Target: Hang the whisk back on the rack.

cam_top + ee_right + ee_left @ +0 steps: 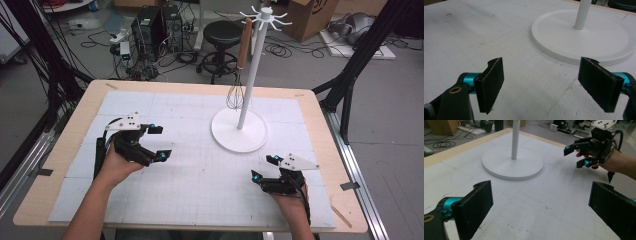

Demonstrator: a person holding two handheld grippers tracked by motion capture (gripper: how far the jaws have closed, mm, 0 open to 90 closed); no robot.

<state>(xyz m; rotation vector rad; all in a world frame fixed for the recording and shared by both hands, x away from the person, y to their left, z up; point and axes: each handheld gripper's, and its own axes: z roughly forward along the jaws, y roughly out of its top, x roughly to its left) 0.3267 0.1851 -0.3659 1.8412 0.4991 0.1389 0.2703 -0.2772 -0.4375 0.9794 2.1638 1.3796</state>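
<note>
A white hook stand (253, 70) rises from a round base (225, 134) on the right half of the white mat. A whisk (236, 95) with a wooden handle hangs from one of its top hooks, wire end down near the base. My left gripper (160, 142) hovers over the left of the mat, open with nothing between its jaws (541, 205); the base (499, 167) lies ahead of it. My right gripper (262, 167) rests low near the front right, open and empty (541, 82), just short of the base (564, 32). It also appears across the mat as the right gripper (573, 157).
The white gridded mat (200, 190) covers a wooden table (55, 165). Black frame legs (350, 75) stand at both sides. On the floor beyond the table are a black stool (221, 35), computer towers (150, 27), cables and a cardboard box (312, 17).
</note>
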